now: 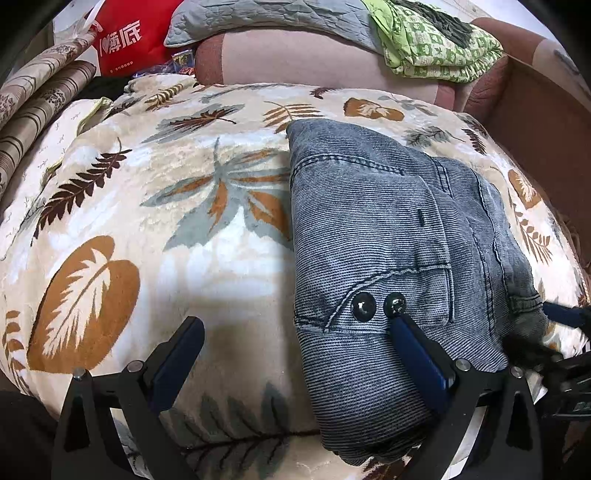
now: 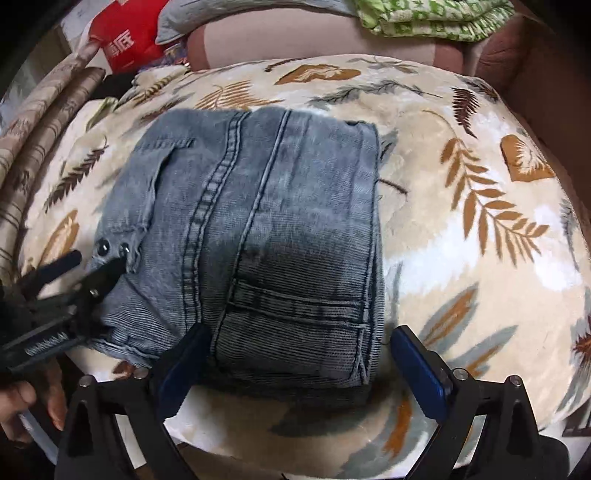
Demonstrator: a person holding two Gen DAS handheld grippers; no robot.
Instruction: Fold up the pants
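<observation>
1. Folded pants [image 1: 399, 236] lying on leaf-print blanket [image 1: 147, 206], right of centre in left view.
2. Left gripper [image 1: 295, 332] jaws apart, one finger over the denim by the snaps [image 1: 378, 304].
3. Right gripper [image 2: 295, 350] jaws apart, straddling near fold; contact unclear.
4. Right view only: back seam [image 2: 207, 206]; near edge hidden.

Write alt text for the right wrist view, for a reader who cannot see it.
Folded grey-blue jeans lie in a compact bundle on a cream leaf-print blanket, with the open right gripper straddling their near edge. At far left the left gripper reaches in beside two metal buttons. A red bag and green cloth sit behind.
</observation>
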